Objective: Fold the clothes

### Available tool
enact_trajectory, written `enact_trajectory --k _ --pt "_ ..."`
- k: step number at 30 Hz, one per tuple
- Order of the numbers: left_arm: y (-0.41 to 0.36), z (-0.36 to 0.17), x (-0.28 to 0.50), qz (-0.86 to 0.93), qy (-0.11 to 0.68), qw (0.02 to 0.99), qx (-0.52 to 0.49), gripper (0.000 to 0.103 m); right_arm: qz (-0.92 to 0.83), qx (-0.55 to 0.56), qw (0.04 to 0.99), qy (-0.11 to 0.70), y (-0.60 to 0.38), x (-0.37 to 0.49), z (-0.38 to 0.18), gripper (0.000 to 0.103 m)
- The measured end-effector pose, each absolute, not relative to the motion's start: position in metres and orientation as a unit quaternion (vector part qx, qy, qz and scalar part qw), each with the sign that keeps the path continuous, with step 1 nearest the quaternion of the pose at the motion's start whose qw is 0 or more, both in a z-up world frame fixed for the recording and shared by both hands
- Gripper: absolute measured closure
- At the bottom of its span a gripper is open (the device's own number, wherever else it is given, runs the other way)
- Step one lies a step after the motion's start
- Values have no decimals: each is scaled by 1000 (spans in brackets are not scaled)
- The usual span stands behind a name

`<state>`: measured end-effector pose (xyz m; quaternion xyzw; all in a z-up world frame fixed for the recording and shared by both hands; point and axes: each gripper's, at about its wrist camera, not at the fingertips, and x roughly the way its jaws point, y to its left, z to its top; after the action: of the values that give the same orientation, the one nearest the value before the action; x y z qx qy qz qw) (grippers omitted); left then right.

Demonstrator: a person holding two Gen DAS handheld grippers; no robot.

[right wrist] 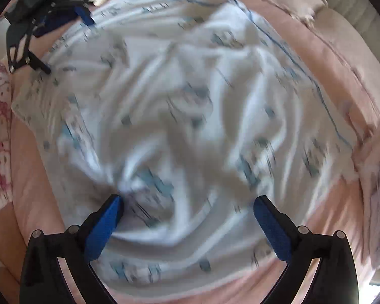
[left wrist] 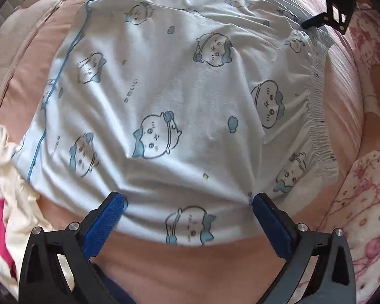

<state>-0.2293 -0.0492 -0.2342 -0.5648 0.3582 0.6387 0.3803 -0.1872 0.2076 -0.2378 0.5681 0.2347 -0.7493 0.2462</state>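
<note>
One printed garment (left wrist: pixel 179 96), two wide-spread tools (left wrist: pixel 188 200).

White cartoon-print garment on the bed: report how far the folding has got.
Done: the white garment is spread on the pink bedding, elastic waistband showing; no finished fold is evident. In hand: the left gripper and right gripper both sit open at its edges, gripping nothing. Left: the folding itself, plus the cream and red clothes beside it.

Soft, even daylight; left wrist view sharp, right wrist view smeared by motion blur — fisheye bending at both edges.
</note>
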Motion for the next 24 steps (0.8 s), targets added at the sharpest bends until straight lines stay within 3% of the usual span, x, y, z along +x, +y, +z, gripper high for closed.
enact_trajectory --k 3,6,8,10,14,19,22,24 --pt "-15 -217 -215 657 343 413 -530 0 -772 559 218 211 224 -181 -225 0" --pt "19 -235 -209 653 339 403 -545 0 -787 556 183 196 205 -193 -225 0" --pt "22 -254 -201 642 364 374 -561 0 -774 577 175 194 198 -192 -239 1" --pt "7 -246 -198 636 339 381 -580 0 -769 585 184 182 206 -181 -240 0" --pt "-7 -241 -170 600 399 389 -575 0 -740 614 212 172 229 -158 -233 0" --pt "6 -217 -198 679 303 359 -565 0 -804 556 199 63 242 -177 -200 0" --pt "12 -220 -216 700 255 336 -576 0 -807 550 190 104 231 -180 -208 0" --pt "9 -239 -221 679 286 296 -608 0 -778 581 170 168 217 -178 -235 0"
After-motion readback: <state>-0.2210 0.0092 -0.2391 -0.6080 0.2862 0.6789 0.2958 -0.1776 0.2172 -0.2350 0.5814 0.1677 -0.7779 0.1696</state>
